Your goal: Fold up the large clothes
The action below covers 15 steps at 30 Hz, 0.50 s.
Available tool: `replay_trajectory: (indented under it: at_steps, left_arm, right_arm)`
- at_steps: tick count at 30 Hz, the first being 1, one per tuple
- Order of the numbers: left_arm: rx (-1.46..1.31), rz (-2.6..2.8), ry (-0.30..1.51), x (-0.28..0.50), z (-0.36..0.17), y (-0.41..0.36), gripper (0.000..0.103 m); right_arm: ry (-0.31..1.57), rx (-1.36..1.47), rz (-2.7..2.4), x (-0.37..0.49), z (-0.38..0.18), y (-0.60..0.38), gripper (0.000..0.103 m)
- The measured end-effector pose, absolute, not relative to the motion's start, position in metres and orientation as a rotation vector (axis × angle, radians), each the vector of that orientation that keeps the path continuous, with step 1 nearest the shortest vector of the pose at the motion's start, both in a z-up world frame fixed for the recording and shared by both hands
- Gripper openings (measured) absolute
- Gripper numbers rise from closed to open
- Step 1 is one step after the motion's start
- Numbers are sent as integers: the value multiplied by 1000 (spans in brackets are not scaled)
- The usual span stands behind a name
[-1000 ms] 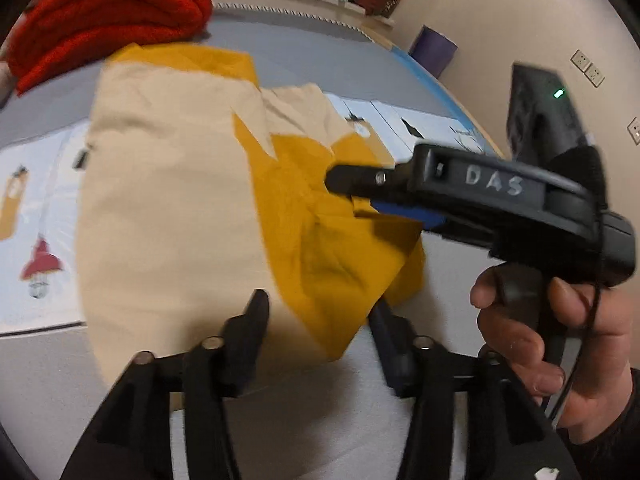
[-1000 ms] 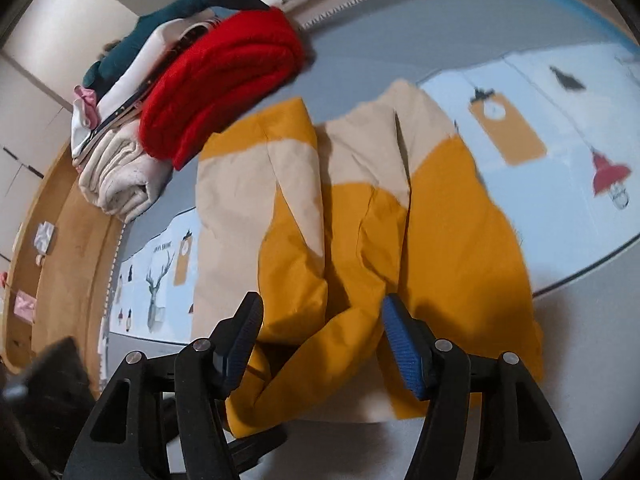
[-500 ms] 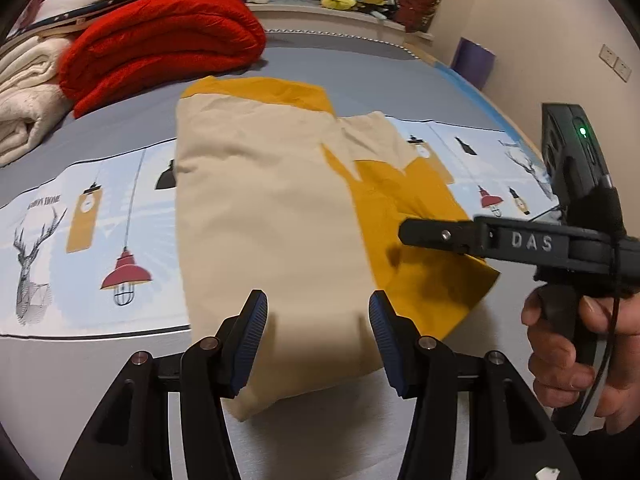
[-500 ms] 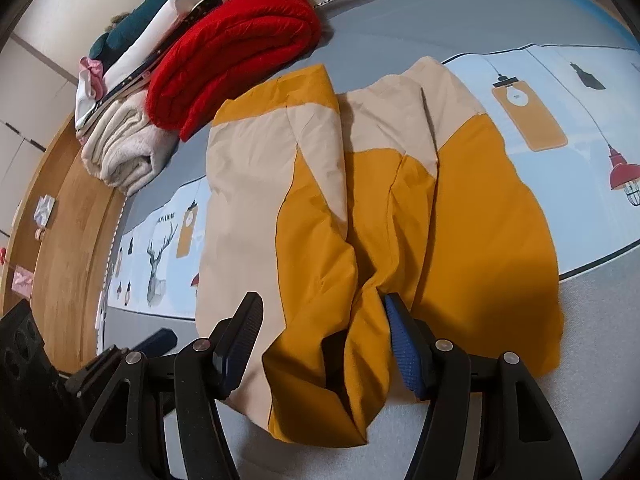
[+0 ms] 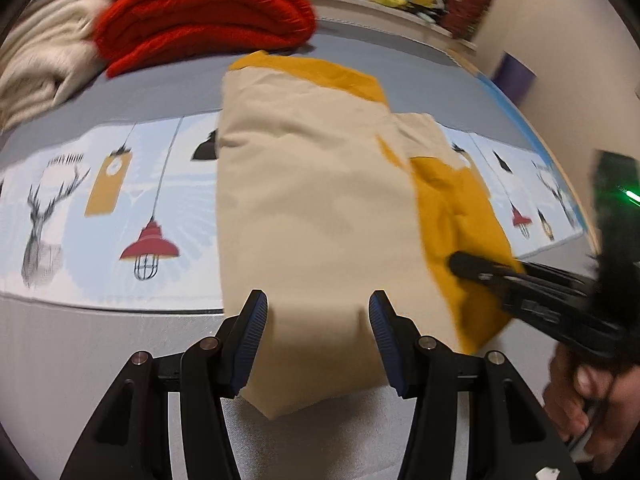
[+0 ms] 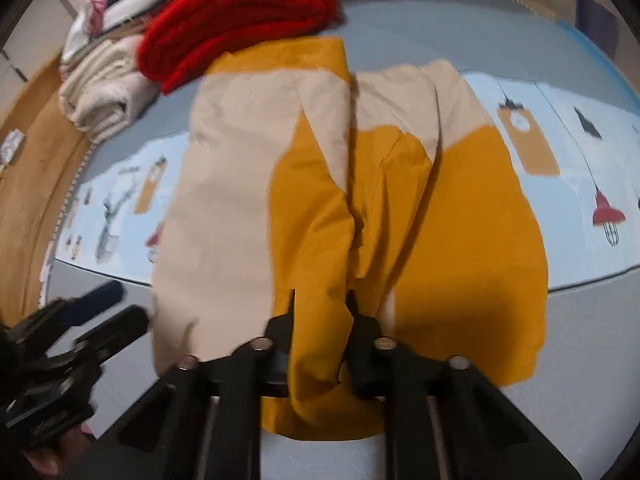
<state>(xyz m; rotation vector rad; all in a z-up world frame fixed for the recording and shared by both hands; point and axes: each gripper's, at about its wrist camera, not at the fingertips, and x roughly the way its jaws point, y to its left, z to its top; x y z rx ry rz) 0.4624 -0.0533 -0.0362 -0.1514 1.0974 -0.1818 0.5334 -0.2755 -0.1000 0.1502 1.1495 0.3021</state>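
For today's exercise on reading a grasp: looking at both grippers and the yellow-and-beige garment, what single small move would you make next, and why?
Probably lift the right gripper slightly and carry its pinched yellow sleeve across onto the beige panel. It looks shut on that fabric, the left gripper is open over the garment's near edge, and the sleeve lies bunched along the middle.

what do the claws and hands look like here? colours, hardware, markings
Both are black plastic two-finger units. The left claw has blue ribbed pads and silver round fasteners on its linkage arms. The right claw has the same black linkage and silver fasteners; its pads are hidden by fabric. A blurred green light glows on its body. The bare right hand shows no sleeve.
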Motion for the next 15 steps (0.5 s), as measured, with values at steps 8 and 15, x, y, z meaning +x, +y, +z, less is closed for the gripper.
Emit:
replay_trajectory:
  at_steps: [8,15]
  left_arm:
    - [-290,-124,1081,470,-35,-26,49]
    - [-254,-166,1135,471,-44,-40,49]
  right_arm:
    - [695,45,467,494,3,-263,11]
    - [854,97,186,511,-45,-318,10]
